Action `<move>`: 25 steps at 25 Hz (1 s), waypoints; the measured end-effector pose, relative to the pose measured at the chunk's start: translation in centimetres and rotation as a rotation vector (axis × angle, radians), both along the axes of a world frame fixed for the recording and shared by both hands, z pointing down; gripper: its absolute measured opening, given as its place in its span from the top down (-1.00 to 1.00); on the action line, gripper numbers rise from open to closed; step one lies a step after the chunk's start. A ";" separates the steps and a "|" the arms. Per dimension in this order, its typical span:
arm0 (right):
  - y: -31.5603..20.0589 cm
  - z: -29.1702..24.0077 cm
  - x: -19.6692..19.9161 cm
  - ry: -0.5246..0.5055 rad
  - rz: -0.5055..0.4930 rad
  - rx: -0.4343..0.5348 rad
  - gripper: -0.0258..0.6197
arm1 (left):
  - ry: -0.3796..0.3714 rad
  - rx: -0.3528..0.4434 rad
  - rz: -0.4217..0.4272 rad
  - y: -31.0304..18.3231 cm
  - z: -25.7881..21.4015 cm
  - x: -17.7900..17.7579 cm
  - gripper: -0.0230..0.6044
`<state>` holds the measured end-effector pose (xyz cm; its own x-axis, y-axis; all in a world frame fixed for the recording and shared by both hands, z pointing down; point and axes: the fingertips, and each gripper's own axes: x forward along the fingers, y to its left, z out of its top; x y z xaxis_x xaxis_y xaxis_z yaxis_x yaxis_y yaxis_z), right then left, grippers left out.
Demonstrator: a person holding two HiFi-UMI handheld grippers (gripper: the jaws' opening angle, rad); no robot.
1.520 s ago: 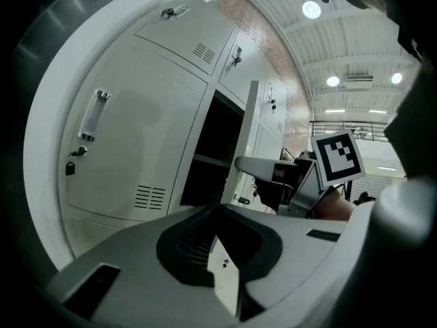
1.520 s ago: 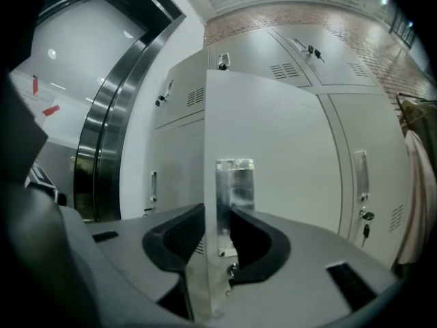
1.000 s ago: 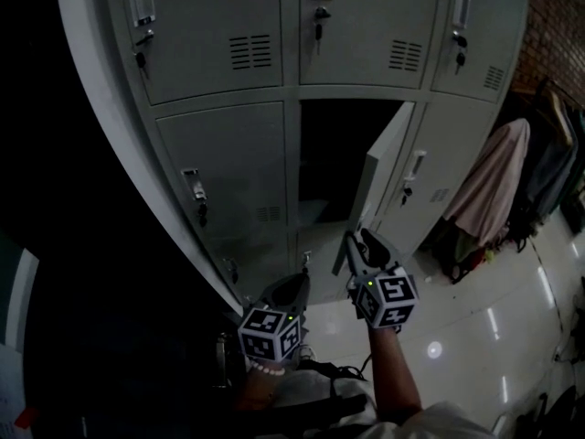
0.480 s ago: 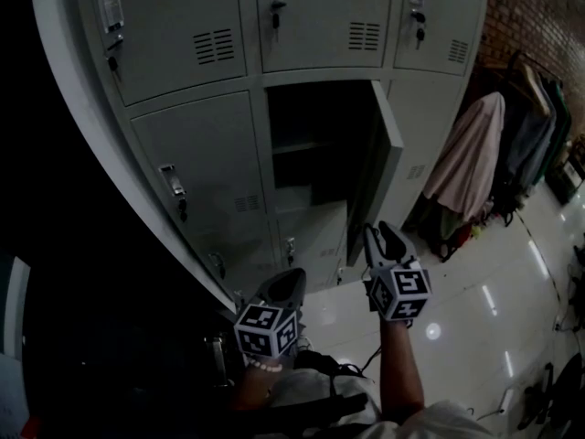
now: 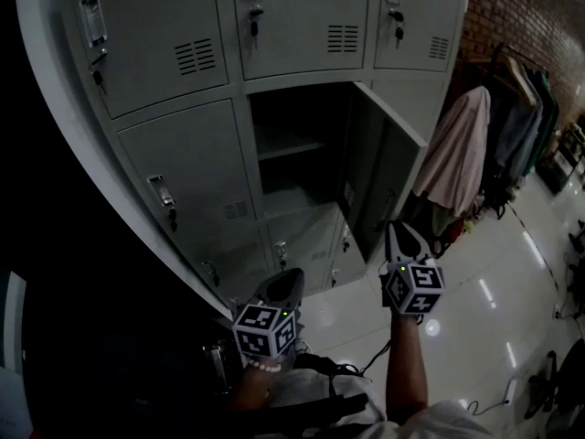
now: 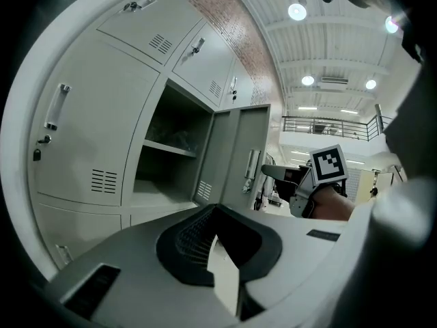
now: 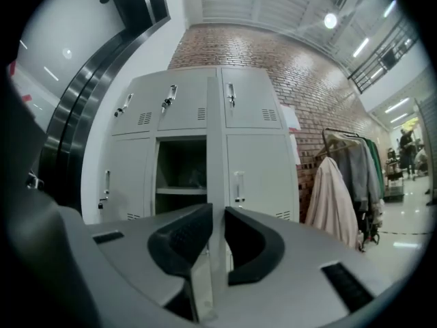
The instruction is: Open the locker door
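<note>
Locker door (image 5: 388, 167), head view: swung wide off middle compartment (image 5: 297, 158), right claw (image 5: 398, 231) near its free edge. Left gripper view: left claw (image 6: 213, 214) clenched, empty. Right gripper view: claw closing, nothing between. Likely stiff, light sheet steel; grip free edge.

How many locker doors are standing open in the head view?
1. The open door belongs to the middle compartment and is swung out to the right. Every other visible door is shut. The bottom row is partly hidden.
</note>
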<state>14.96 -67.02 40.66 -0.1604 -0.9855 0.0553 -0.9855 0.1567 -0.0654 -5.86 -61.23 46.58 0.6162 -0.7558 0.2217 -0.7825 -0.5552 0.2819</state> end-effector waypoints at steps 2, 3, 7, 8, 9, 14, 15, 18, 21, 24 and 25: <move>-0.2 0.0 1.1 0.006 0.033 0.002 0.74 | 0.000 0.001 0.002 -0.2 0.0 0.2 0.95; -0.3 0.0 1.7 0.011 0.053 0.005 0.77 | 0.001 0.001 0.003 -0.2 -0.1 0.2 0.95; -0.9 0.1 3.7 0.011 0.104 0.008 0.89 | 0.000 -0.001 0.006 -0.4 0.0 0.4 0.95; -1.0 0.2 4.2 0.007 0.113 0.008 0.90 | -0.001 -0.002 0.006 -0.4 0.1 0.4 0.95; -1.2 0.2 4.7 0.004 0.121 0.008 0.90 | -0.002 -0.003 0.005 -0.6 0.1 0.4 0.95; -2.4 0.3 7.1 -0.004 0.152 0.003 0.91 | -0.003 -0.007 0.005 -1.2 0.3 0.6 0.95; -2.6 0.3 7.6 -0.003 0.157 0.000 0.91 | -0.003 -0.009 0.006 -1.3 0.4 0.7 0.95; -3.3 0.4 9.0 0.000 0.171 -0.011 0.91 | -0.003 -0.011 0.009 -1.6 0.5 0.9 0.95; -3.9 0.5 9.9 0.001 0.180 -0.014 0.91 | -0.002 -0.012 0.009 -1.9 0.6 0.9 0.95; -4.2 0.5 10.3 0.002 0.184 -0.015 0.91 | 0.001 -0.012 0.007 -2.2 0.5 1.1 0.95; -4.2 0.5 10.3 0.001 0.183 -0.015 0.91 | 0.002 -0.012 0.005 -2.3 0.5 1.1 0.95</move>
